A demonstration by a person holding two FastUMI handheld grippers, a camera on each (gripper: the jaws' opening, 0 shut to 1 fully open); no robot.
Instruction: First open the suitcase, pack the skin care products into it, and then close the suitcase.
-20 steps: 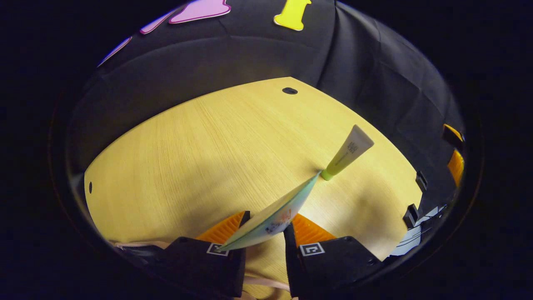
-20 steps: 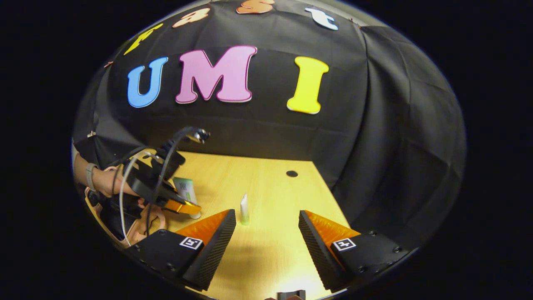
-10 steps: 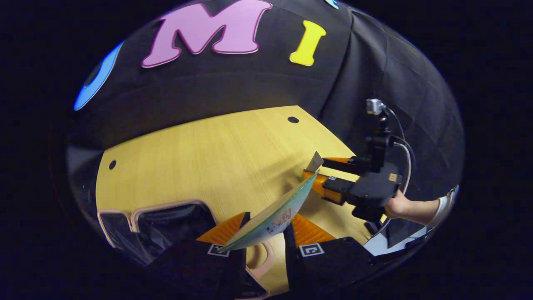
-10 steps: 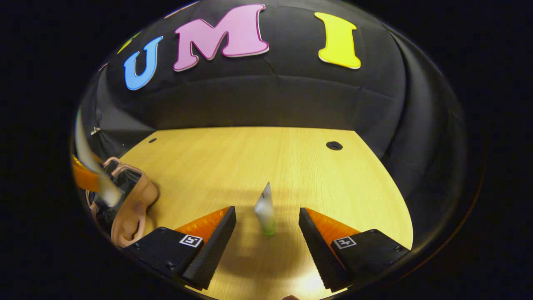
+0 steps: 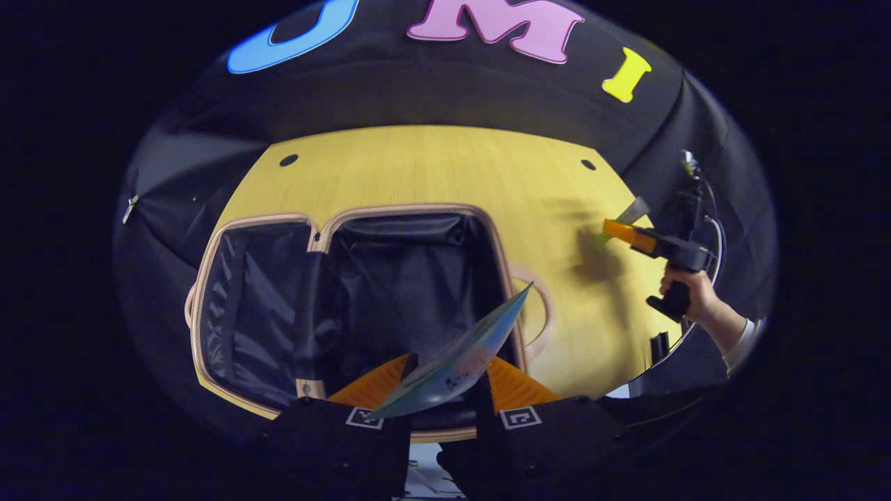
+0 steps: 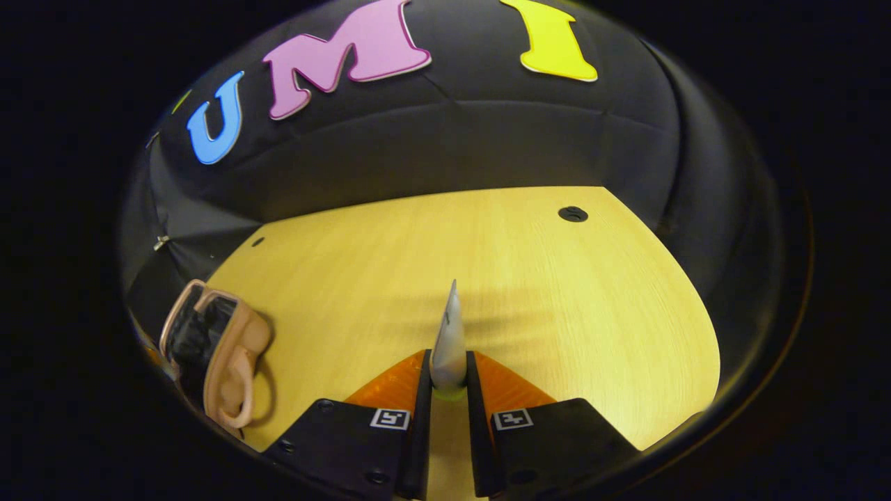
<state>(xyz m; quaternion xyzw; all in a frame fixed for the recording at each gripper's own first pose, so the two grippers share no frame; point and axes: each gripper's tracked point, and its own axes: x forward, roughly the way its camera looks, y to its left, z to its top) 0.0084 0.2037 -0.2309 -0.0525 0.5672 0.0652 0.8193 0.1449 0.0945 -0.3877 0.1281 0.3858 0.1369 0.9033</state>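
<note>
Suitcase (image 5: 348,216) lies open flat on the desk (image 5: 431,167), near its front edge, two halves lined in dark, wrinkly fabric with a pale pink rim. In the left gripper view, the left gripper (image 5: 445,376) hangs just above the nearer half, jaws clamped on a thin, flat sachet (image 5: 473,344) with a glossy printed face, held by one end so the rest sticks out over the lining. Off toward the desk's right edge, a hand (image 5: 689,292) holds the other gripper, with a tube at its tip.

In the right gripper view, the right gripper (image 6: 449,390) has its jaws closed on a soft tube (image 6: 449,341), pale, tapering to a flat crimped top, with a green cap low between the fingers. The suitcase's rounded pink handle shows at the desk's left edge.

My guess at the trouble: the sachet is stiff and light, so released at that tilt it could catch on the rim. The tube is squashy and smooth, gripped low, so it may pivot or slide out on the way across.
</note>
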